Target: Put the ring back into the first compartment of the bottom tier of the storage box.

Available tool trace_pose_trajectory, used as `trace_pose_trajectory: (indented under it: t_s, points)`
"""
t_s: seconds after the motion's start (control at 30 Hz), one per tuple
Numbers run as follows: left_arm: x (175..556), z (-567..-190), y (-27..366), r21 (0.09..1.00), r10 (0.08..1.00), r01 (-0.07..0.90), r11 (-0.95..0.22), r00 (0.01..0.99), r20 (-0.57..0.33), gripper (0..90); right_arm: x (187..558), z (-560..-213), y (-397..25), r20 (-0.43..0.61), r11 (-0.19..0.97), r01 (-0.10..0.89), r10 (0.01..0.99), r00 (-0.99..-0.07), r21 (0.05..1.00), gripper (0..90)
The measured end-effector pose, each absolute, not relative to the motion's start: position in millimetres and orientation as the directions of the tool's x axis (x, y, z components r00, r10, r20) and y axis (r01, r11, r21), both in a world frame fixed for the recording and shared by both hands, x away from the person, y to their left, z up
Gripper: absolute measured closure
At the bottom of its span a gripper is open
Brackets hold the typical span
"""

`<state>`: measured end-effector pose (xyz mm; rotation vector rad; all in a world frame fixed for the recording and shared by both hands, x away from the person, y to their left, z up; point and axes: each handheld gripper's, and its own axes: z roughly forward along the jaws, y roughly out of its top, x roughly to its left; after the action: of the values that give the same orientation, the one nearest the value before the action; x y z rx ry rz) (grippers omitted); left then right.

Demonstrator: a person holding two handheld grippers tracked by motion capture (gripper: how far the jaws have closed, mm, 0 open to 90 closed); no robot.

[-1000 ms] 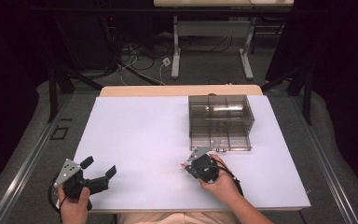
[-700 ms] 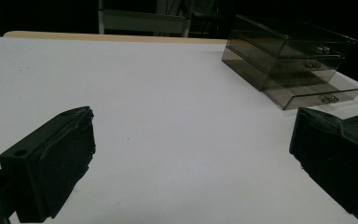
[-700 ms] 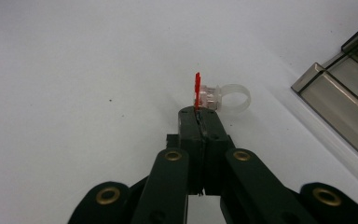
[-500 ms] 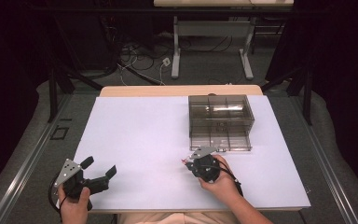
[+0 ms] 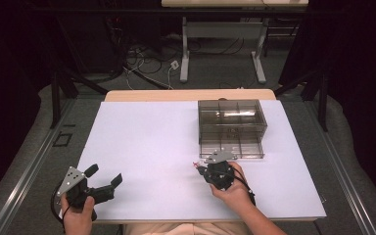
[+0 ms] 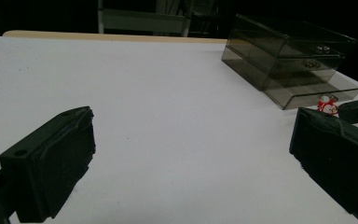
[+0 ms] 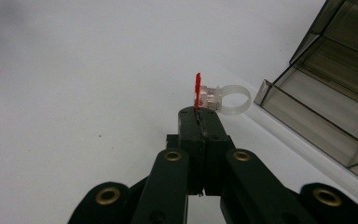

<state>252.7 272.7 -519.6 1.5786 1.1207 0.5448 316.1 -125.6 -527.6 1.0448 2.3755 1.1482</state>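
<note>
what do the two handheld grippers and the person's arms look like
Both are black two-jaw tools. The left gripper has chunky, blocky black jaw pads and a grey three-cornered plate on top. The right gripper has slim black jaws on linkage arms with brass-coloured pivot rivets, a similar grey plate on top in the high view, and a black cable trailing by the wrist. Forearms appear bare, no sleeves visible.

hand-held gripper (image 7: pixel 199 116) pinched on a red-topped clear ring (image 7: pixel 216 98), beside the smoky drawer box (image 7: pixel 335 93)
</note>
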Motion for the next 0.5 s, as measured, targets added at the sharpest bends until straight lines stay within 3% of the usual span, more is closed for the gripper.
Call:
trace_pose_trajectory:
  t_s: [0.5]
  points:
    - [253.0, -519.7, 273.1, 0.926, 0.869, 0.378, 0.017, 0.452, -0.200, 0.1, 317.6, -520.3, -133.6, 0.073, 0.359, 0.498, 0.750, -0.657, 0.790, 90.0]
